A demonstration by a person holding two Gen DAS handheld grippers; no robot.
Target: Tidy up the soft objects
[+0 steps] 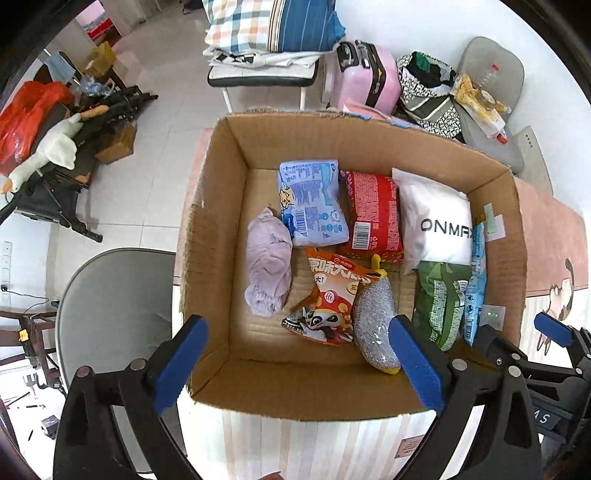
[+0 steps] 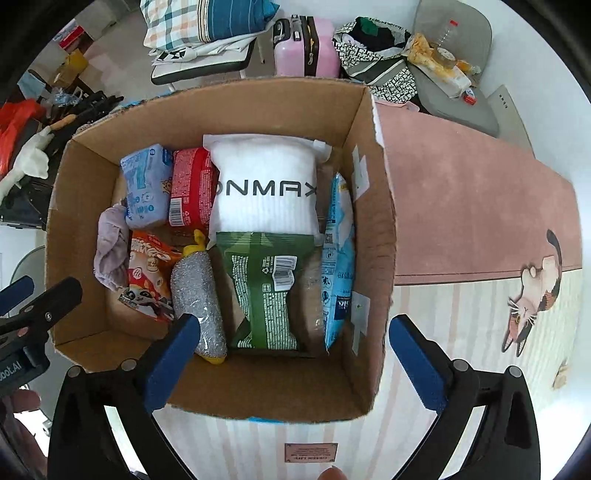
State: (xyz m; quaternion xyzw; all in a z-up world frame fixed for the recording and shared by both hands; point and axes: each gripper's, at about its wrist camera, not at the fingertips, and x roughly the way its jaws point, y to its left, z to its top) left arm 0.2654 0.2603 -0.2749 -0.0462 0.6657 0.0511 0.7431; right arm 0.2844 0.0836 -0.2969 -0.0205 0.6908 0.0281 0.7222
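Observation:
An open cardboard box [image 1: 221, 192] [image 2: 373, 229] holds several soft items: a lilac cloth [image 1: 267, 262] [image 2: 109, 254], a light blue pack [image 1: 314, 203] [image 2: 146, 184], a red pack [image 1: 373, 216] [image 2: 190, 190], a white ONMAX bag [image 1: 436, 218] [image 2: 266, 184], an orange snack bag [image 1: 328, 299] [image 2: 149, 275], a silver scrubber [image 1: 376, 325] [image 2: 197, 295], a green pack [image 1: 439, 302] [image 2: 264, 291] and a blue upright pack [image 1: 476, 280] [image 2: 338, 258]. My left gripper [image 1: 299, 365] is open and empty above the box's near wall. My right gripper [image 2: 295, 362] is open and empty above the near right corner.
The box stands on a table with a pink and striped cloth [image 2: 480, 206]. A grey chair [image 1: 110, 310] stands at the left. Beyond are a chair with folded bedding [image 1: 273, 33], a pink suitcase [image 1: 365, 74], bags [image 1: 428, 88] and a plush goose [image 1: 51, 147].

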